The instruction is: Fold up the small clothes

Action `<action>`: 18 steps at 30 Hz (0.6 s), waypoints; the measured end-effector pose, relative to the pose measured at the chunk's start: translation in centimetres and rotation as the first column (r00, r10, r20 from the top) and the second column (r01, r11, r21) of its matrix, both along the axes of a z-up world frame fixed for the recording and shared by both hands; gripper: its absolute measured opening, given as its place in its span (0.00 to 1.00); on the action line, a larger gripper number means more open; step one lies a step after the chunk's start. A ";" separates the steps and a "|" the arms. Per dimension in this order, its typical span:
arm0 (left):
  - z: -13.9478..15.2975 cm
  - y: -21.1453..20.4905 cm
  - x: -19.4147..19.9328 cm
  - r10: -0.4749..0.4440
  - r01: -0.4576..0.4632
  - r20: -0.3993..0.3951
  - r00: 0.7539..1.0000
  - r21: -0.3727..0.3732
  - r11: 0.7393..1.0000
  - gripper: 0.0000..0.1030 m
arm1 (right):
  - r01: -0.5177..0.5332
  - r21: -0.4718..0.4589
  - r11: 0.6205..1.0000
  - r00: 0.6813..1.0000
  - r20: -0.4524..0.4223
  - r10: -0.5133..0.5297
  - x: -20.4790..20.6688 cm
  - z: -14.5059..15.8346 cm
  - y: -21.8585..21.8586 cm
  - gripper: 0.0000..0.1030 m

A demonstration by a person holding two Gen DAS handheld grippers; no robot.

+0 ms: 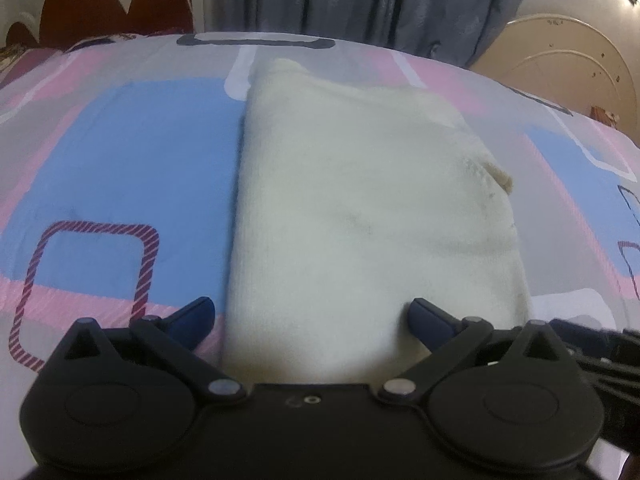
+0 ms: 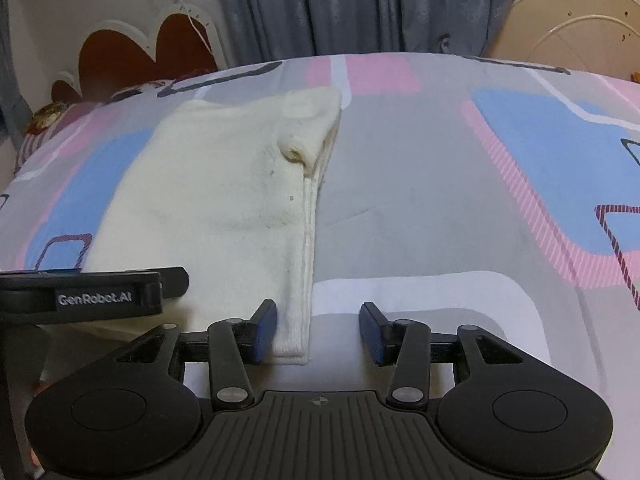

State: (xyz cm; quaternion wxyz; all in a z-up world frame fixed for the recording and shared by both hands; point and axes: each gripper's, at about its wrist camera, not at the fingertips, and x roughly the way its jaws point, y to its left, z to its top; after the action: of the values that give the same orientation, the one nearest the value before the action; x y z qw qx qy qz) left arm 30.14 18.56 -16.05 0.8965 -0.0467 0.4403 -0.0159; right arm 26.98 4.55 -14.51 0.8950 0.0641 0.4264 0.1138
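You have two grippers and one garment to deal with. Nearest you, the left gripper (image 1: 310, 314) has its jaws spread wide, straddling the near end of the cream garment (image 1: 360, 208) without pinching it; its left blue pad sits over the bedsheet (image 1: 120, 152), its right pad over the cloth. The right gripper (image 2: 318, 330) is also released, jaws parted, with the garment's near right corner lying between them, close against the left pad and apart from the right one.

The garment (image 2: 216, 200) is folded into a long strip lying flat on the patterned sheet (image 2: 440, 200). Its long axis runs from near to far, the narrower far end pointing toward the curtain (image 2: 360, 4). The right edge shows stacked layers; the left edge is a smooth fold.

You have open sheet on both sides, wider to the right. Beyond the bed's far edge stand one scalloped headboard (image 2: 132, 52) at left and one round cream panel (image 2: 580, 20) at right.
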 end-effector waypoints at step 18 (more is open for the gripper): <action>5.6 -0.1 -4.4 0.027 -0.027 -0.002 1.000 0.077 0.997 0.83 | -0.086 0.063 0.994 0.996 -0.025 0.088 -3.5 4.6 -1.6 0.93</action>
State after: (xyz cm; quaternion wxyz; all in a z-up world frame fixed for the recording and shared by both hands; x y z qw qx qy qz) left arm 25.75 18.50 -10.46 0.8972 -0.0182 0.4411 0.0131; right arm 23.47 2.93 -9.92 0.8809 0.0748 0.4373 0.1648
